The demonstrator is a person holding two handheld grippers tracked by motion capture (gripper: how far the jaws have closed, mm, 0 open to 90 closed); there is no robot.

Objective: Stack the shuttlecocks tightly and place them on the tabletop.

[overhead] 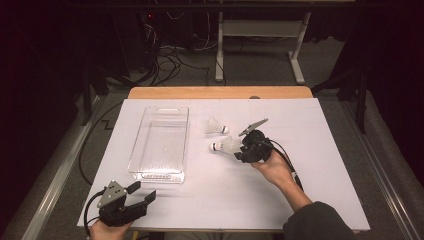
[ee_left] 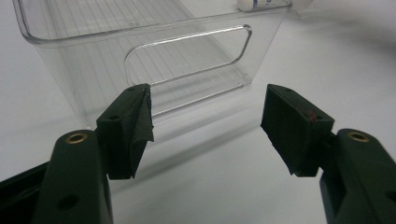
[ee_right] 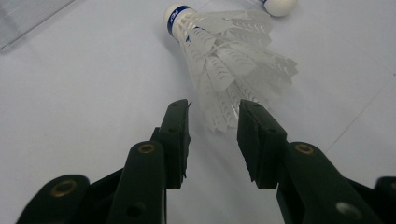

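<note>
The right gripper (overhead: 243, 148) lies low on the white tabletop (overhead: 320, 165), right of centre, its jaws pointing left at the skirt end of a shuttlecock (overhead: 226, 146). In the right gripper view the jaws stand partly apart with the feather tips (ee_right: 219, 119) just entering the gap; the pads do not press on the feathers, so the shuttlecock is released, lying on its side with its blue-banded cork (ee_right: 176, 16) pointing away from the gripper. A second shuttlecock (overhead: 216, 126) lies just beyond it, apart from it, toward the far edge; the right gripper view catches only its white cork (ee_right: 279, 6) at the top edge.

The left gripper (overhead: 141, 194) rests at the near left corner of the table, close to the front edge, jaws wide apart and holding nothing. Just ahead of it sits a clear plastic bin (overhead: 145, 131), long side running away from the person, empty inside. The left gripper view faces the bin's near end wall and its cut-out handle (ee_left: 187, 56), a detail the high view barely shows, with a strip of bare table between jaws and wall.

Open surface: a wide band between the bin and the shuttlecocks, the whole near centre of the table, and the right third beyond the person's right forearm (overhead: 292, 192). The high view alone gives the wooden strip (overhead: 220, 92) along the table's far edge and the cables on the floor (overhead: 170, 65) behind it.
</note>
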